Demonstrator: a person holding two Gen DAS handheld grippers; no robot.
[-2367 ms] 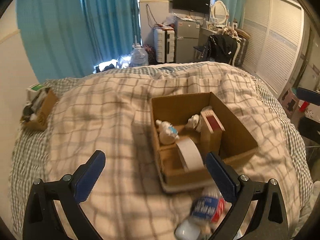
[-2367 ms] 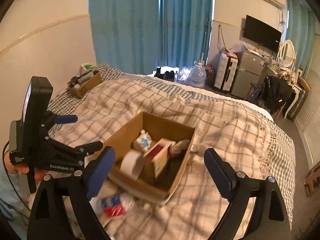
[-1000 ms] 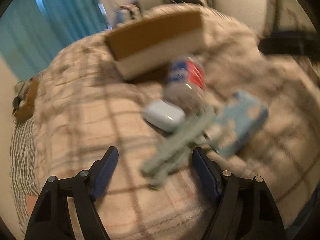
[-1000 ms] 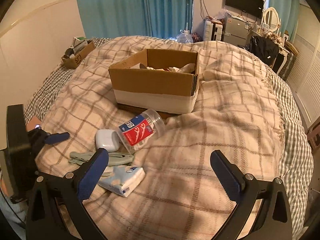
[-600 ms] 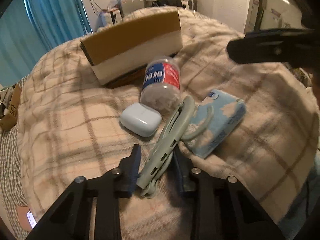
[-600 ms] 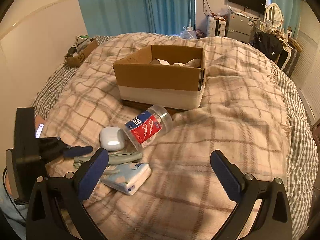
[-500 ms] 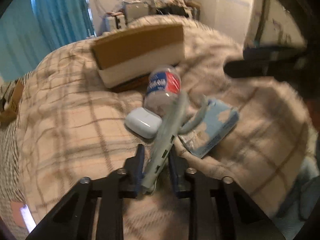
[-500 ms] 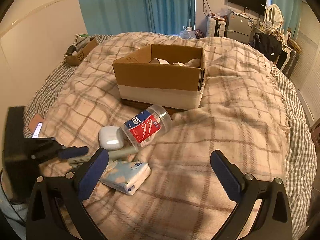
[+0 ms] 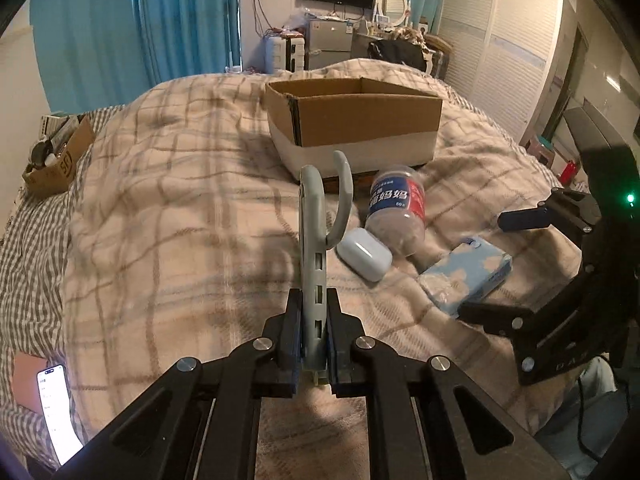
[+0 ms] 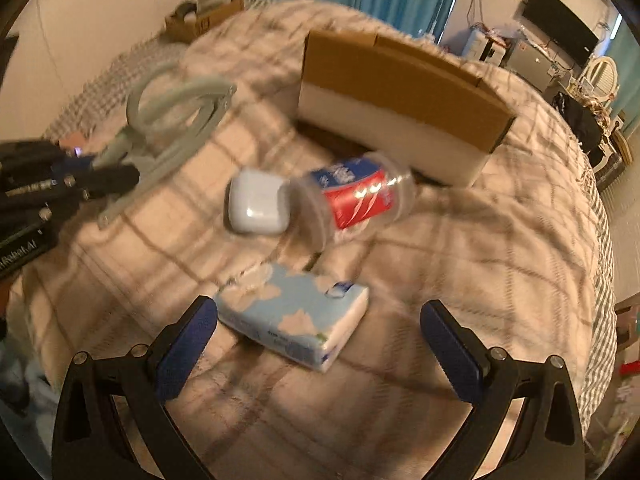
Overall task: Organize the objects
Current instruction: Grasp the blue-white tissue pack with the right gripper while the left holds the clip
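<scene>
Hook (image 9: 316,240) sits clamped upright in left gripper (image 9: 314,336), lifted above blanket (image 9: 180,220).

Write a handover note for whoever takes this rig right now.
Left gripper: shut on the grey clip hanger, lifted off the blanket.
Right gripper: open, empty, hovering just over the tissue pack.
On the blanket, in front of the cardboard box: the clear jar lying on its side, with the white earbud case beside it.
Done: hanger picked up.
Left: likely hanger into the box, then tissue pack, jar and case.
</scene>
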